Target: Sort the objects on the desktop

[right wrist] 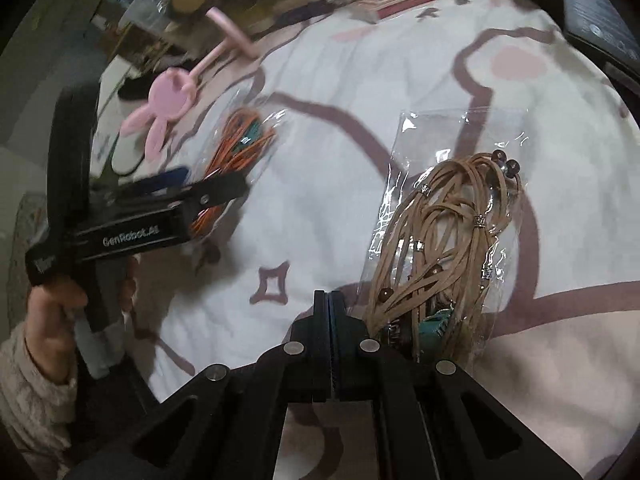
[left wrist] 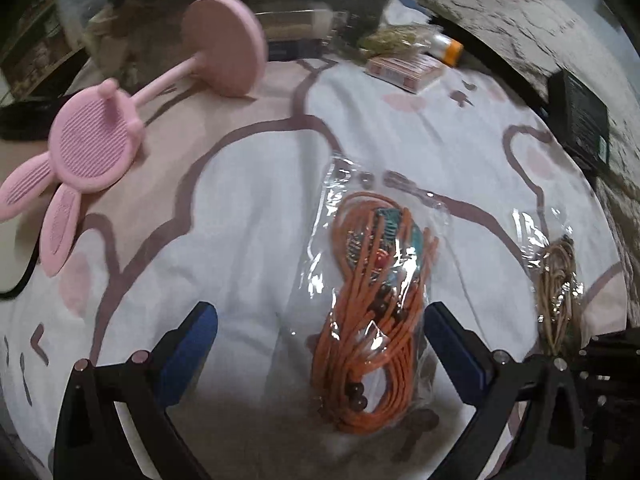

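From the left wrist we see our left gripper (left wrist: 320,344) with jaws spread wide, holding nothing; the orange cord bag (left wrist: 372,308) lies between them, nearer the right jaw, on the cartoon-print mat (left wrist: 248,208). A pink rabbit stand (left wrist: 100,136) sits far ahead-left. From the right wrist, our right gripper (right wrist: 329,304) has jaws pressed together, empty; the tan cord bag (right wrist: 448,240) lies just right of them.

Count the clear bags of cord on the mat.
2. The orange bag lies between the open left gripper's fingers; the tan bag lies beside the shut right gripper. Clutter behind may hide more.
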The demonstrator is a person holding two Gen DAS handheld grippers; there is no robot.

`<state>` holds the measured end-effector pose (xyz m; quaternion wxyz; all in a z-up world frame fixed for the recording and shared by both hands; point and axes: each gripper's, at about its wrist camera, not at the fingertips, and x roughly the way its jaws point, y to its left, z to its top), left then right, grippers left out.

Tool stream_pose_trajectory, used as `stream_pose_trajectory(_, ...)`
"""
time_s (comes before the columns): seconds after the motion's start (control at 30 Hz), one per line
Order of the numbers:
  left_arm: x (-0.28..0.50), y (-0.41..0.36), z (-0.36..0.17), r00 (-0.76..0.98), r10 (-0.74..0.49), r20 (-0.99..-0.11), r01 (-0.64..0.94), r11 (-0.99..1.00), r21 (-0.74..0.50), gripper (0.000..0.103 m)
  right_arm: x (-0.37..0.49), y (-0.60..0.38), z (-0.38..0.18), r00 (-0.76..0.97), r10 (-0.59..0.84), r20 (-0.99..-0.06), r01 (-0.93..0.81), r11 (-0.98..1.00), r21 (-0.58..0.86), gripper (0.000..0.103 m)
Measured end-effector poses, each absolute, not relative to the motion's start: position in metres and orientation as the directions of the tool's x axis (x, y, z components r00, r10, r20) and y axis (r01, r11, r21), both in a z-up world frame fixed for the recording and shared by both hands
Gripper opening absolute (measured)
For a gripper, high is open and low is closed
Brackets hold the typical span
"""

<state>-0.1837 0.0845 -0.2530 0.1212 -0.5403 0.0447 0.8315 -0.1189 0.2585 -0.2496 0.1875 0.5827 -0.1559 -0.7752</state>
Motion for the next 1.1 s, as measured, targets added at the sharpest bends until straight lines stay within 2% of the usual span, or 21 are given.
stream_pose_trajectory(0.2,-0.184,0.069,-0.249,-0.386,0.141,-0.912,-0.193,-0.979,-0.07,0.103,-0.124,0.278,-0.233,-0.375,-0.513,-0.772,0.08,-0.848,0.525,0.006)
stream_pose_trajectory(0.43,-0.185,0.075,-0.239,-0.424,0.205,-0.882,-0.232,-0.966,-0.113,0.103,-0.122,0.316,-0.226,-0.478,-0.379,-0.792,-0.107,-0.87,0.481,0.006)
stream_pose_trajectory(0.57,-0.185,0.086,-0.24,-0.45,0.17,-0.877,-0.265,-0.963,-0.051,0.103,-0.116,0.334,-0.226,-0.49,-0.312,-0.814,-0.193,-0.872,0.45,0.006)
stream_pose_trajectory(0.7,-0.181,0.091,-0.252,-0.366,0.226,-0.903,-0.293,-0.949,-0.119,0.103,-0.111,0.35,-0.23,-0.48,-0.285,-0.829,-0.238,-0.868,0.436,0.006)
stream_pose_trajectory(0.93,-0.154,0.107,-0.25,-0.325,0.25,-0.912,-0.388,-0.915,-0.113,0.103,-0.112,0.356,-0.237,-0.461,-0.287,-0.84,-0.269,-0.857,0.44,0.006)
stream_pose_trajectory(1.1,-0.152,0.109,-0.248,-0.334,0.248,-0.909,-0.396,-0.912,-0.103,0.103,-0.116,0.348,-0.24,-0.45,-0.303,-0.84,-0.237,-0.866,0.44,0.006)
